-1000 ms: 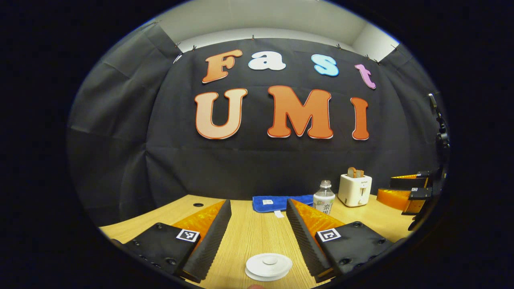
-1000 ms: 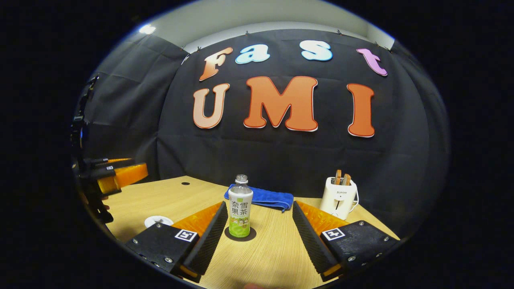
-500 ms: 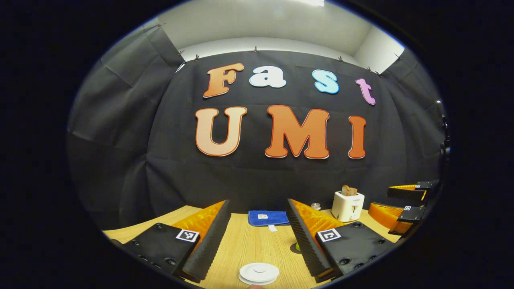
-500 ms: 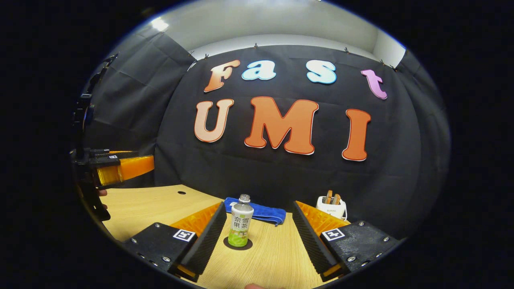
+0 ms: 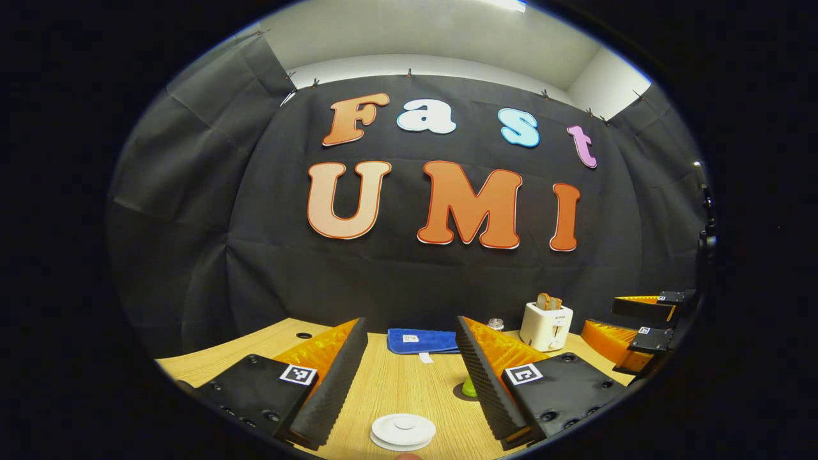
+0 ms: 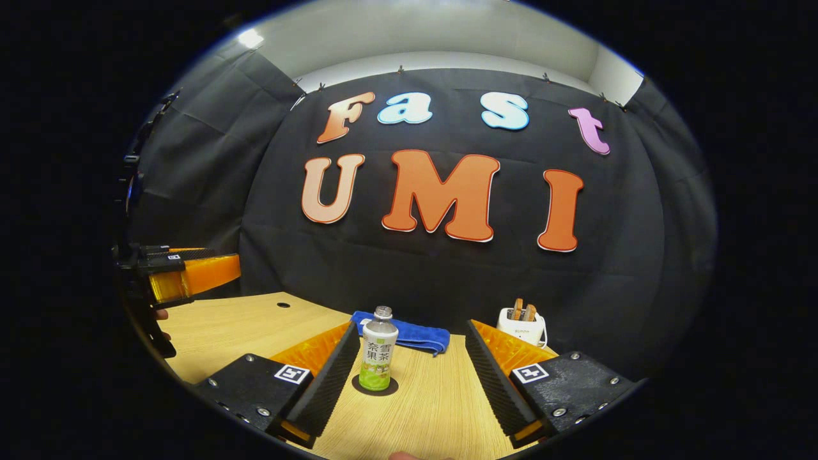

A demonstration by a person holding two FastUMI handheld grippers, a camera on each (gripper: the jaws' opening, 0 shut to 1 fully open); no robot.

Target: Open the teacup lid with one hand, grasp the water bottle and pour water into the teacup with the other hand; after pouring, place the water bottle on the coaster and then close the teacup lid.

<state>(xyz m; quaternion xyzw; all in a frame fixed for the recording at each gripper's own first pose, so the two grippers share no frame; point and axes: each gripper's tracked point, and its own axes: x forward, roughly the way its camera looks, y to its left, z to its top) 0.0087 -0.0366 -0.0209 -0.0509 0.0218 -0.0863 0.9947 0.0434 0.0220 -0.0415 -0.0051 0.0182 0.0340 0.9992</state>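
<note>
Teacup lid (image 5: 403, 430) seated flat, low between the left hand-held gripper (image 5: 409, 377) fingers, near the front of the worktop (image 5: 409, 383); cup body below it not visible. Water bottle (image 6: 378, 350) upright on dark coaster (image 6: 375, 385), between the right hand-held gripper (image 6: 409, 377) fingers but untouched. Both hand-held grippers wide apart, holding nothing. Judged end of task: bottle on coaster, lid on.

Risks from here:
- Tall narrow bottle, small coaster: a sideways nudge from a finger on pull-back likely tips it or drags it off the coaster.
- Bottle neck looks uncapped, hard to tell: a tip would spill toward the blue cloth (image 6: 409, 335).
- Low swing of the left fingers could clip the lid knob and shift the lid off its seat.

Room and edges:
- Open worktop left of the bottle and in front of the cloth.
- Toaster (image 6: 522, 324) with toast at back right, well apart from the bottle.
- Small hole (image 6: 278, 305) in the worktop at back left.
- Booth wall close behind the cloth; straight back and up looks the safest exit.
</note>
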